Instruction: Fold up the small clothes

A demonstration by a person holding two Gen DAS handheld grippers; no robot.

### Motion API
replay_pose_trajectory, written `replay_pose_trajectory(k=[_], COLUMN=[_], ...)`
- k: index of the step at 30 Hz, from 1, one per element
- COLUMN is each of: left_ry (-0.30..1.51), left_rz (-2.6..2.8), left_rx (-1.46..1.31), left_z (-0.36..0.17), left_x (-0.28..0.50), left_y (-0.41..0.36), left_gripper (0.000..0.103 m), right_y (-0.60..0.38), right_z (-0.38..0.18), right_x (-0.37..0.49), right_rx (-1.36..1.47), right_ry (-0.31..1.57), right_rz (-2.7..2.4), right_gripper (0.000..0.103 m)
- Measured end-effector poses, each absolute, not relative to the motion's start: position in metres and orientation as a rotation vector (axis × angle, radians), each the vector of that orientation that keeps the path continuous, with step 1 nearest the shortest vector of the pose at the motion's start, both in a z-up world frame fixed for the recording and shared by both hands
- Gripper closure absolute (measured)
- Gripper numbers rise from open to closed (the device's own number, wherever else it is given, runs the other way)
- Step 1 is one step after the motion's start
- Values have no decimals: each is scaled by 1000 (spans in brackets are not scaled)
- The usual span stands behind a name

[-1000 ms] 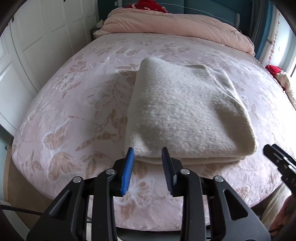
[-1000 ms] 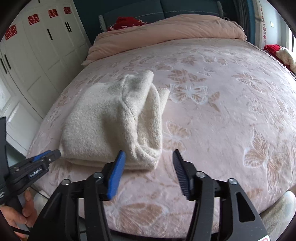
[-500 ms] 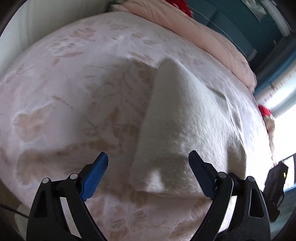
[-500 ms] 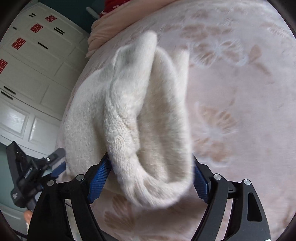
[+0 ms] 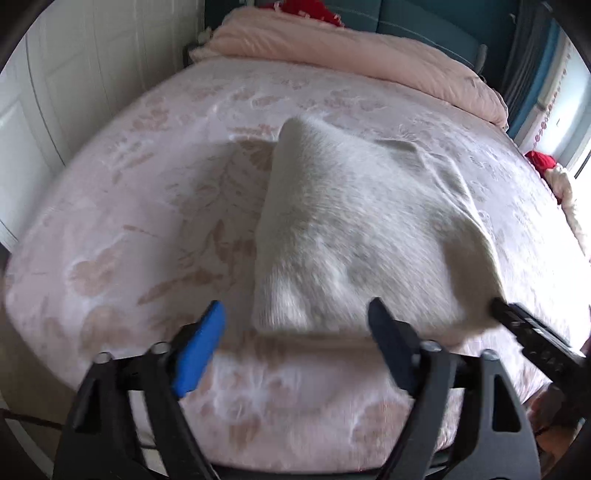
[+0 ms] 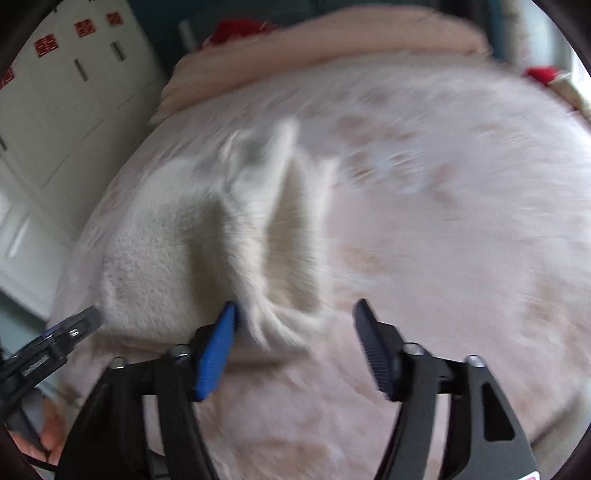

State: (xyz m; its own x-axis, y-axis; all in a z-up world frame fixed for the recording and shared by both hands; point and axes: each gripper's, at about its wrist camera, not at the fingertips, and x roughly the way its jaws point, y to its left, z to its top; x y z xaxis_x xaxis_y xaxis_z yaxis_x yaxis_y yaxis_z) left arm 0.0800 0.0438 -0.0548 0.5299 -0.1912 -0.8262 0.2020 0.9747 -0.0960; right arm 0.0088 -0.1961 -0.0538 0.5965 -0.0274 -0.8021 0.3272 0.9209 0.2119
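Note:
A folded cream fluffy garment [image 5: 362, 236] lies on the pink butterfly-print bed [image 5: 155, 206]. My left gripper [image 5: 295, 328] is open, its jaws wide apart just in front of the garment's near left corner, not touching it. The right gripper's tip [image 5: 524, 325] shows at the garment's near right corner. In the right wrist view, blurred by motion, the garment [image 6: 221, 243] lies with its layered folded edge toward me. My right gripper [image 6: 295, 332] is open around that near edge, with nothing clamped. The left gripper [image 6: 59, 339] shows at the far left.
A rolled pink duvet [image 5: 369, 55] lies across the bed's far end, with a red item [image 5: 306, 9] behind it. White wardrobe doors [image 6: 55, 110] stand left of the bed. Red and cream cloth [image 5: 550, 166] lies at the bed's right edge.
Both grippers opened wide from a narrow gap and pushed in at the garment half a second ago. They have since pulled back a little, still open; the right view is motion-blurred.

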Motion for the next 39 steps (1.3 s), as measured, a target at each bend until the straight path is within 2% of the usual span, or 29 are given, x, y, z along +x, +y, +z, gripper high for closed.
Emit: replay_pose_trajectory(k=[2, 3, 19, 39], left_ry=[956, 945, 879, 849], left_rz=[-244, -244, -223, -174], left_rx=[51, 76, 127, 164], left_z=[-49, -47, -48, -48], left_x=[62, 54, -6, -21], left_y=[39, 36, 20, 26], left_gripper=[11, 10, 10, 10], right_y=[-185, -179, -148, -137], right_z=[-40, -35, -44, -38], right_x=[-17, -27, -75, -81], right_rx=[291, 259, 186, 167], right_ry=[871, 858, 888, 876], right_rz=[-260, -279, -294, -285], right_gripper=[18, 17, 17, 17])
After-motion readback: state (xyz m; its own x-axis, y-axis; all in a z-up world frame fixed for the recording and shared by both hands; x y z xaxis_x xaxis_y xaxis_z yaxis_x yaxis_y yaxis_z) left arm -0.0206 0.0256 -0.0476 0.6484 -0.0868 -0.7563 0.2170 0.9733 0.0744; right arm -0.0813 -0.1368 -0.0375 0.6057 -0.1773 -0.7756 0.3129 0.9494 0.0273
